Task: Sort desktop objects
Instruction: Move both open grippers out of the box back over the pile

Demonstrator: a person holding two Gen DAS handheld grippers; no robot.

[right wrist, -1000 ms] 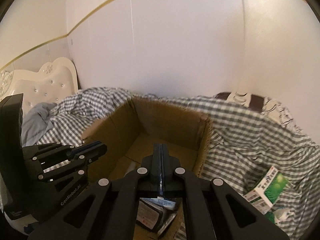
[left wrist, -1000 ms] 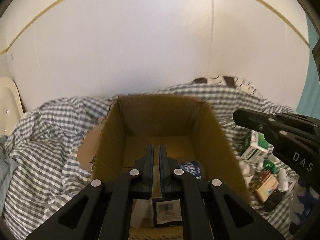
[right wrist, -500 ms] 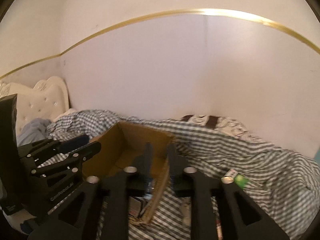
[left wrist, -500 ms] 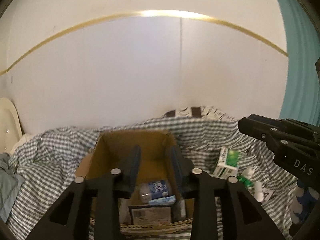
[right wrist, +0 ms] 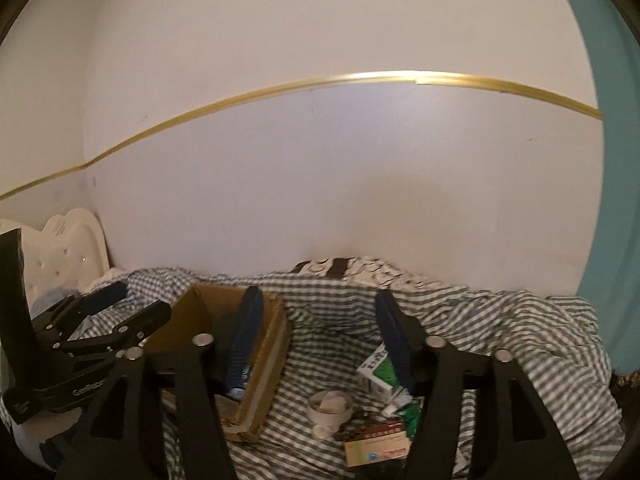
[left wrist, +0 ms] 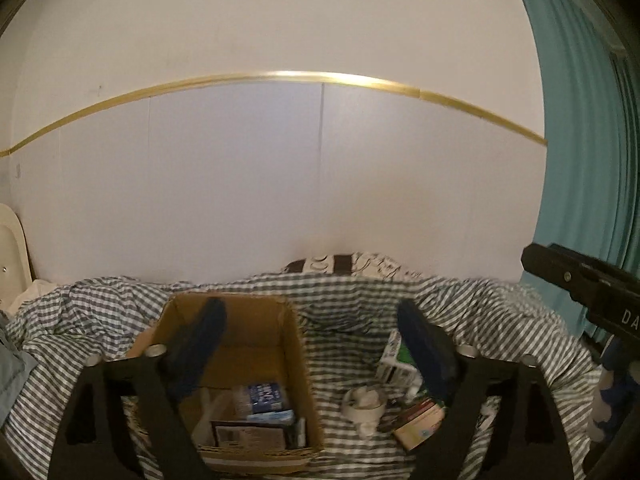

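Two empty grippers raised above a checked bedcover, between a cardboard box and a heap of loose items.

Left gripper (left wrist: 312,332) with jaws opening wide, nothing between them, framing the box edge and the cloth beside it. Right gripper (right wrist: 316,320) likewise opening and empty, aimed toward the pile. Cardboard box (left wrist: 296,344) open-topped on the left, already holding a blue packet (left wrist: 266,398) and flat cartons, apparently the collecting place. Still outside, to its right on the checked bedcover (right wrist: 500,328): a green-and-white carton (right wrist: 378,372), a small white cup (right wrist: 330,406), a red-and-tan box (right wrist: 378,446). Probably readying for another pick, with jaws spread to fit a carton.
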